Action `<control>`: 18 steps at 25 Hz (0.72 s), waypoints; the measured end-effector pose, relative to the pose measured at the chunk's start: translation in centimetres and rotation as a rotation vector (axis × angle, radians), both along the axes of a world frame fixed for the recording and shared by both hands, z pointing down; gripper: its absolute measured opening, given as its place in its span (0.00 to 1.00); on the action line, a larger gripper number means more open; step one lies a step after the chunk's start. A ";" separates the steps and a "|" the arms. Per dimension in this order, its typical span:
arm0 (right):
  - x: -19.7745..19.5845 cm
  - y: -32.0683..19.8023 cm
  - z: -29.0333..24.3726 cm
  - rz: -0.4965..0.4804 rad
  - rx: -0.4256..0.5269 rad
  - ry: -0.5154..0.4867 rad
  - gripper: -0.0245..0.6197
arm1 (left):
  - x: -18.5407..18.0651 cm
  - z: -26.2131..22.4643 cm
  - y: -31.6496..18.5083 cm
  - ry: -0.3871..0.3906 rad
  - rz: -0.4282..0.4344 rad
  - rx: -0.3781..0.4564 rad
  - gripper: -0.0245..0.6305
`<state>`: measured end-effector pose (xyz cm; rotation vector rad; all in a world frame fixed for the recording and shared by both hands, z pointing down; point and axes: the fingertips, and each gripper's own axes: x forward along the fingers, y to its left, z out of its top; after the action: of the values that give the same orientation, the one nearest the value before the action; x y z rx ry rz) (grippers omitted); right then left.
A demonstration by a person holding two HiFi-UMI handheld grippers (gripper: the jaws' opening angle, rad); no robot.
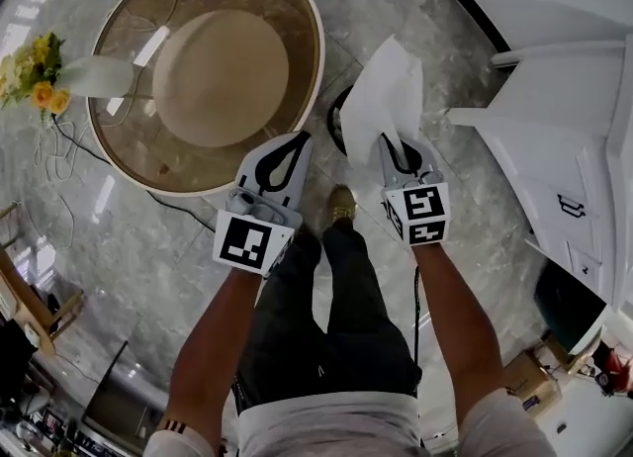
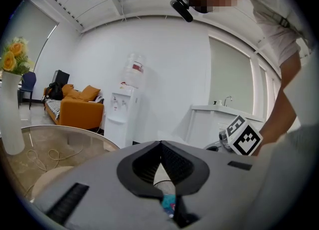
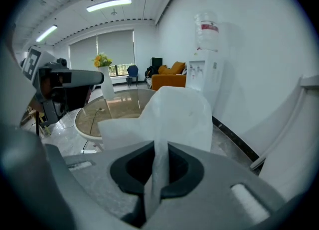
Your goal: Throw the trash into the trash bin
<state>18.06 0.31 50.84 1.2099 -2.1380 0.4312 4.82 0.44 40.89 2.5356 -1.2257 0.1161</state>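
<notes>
My right gripper [image 1: 396, 140] is shut on a white tissue [image 1: 382, 97], which fans out above the jaws over the grey floor. In the right gripper view the tissue [image 3: 172, 119] stands pinched between the closed jaws [image 3: 160, 145]. A dark round rim, perhaps the trash bin [image 1: 336, 121], shows on the floor, mostly hidden behind the tissue. My left gripper [image 1: 299, 137] hangs beside it over the glass table's edge, its tips together. In the left gripper view [image 2: 160, 143] a small blue scrap [image 2: 169, 204] lies low in the gap; I cannot tell what it is.
A round glass table [image 1: 124, 160] with a tan base stands at the upper left, with a vase of yellow flowers [image 1: 40, 74] on it. A white cabinet [image 1: 564, 148] fills the right. A black cable [image 1: 74, 143] runs across the floor. A water dispenser [image 2: 124, 112] stands against the wall.
</notes>
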 end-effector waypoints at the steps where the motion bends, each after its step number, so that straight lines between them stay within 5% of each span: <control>1: 0.7 0.0 0.8 -0.004 -0.015 0.009 0.06 | 0.7 0.3 -0.1 -0.003 0.005 -0.004 0.04; 18: 5.3 -1.5 13.3 -0.136 -0.197 0.059 0.06 | 10.5 9.1 -4.1 -0.063 0.081 -0.064 0.04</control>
<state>23.35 -1.19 64.10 0.9497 -2.0587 0.5256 15.33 -3.70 50.03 2.5443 -1.1234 0.2517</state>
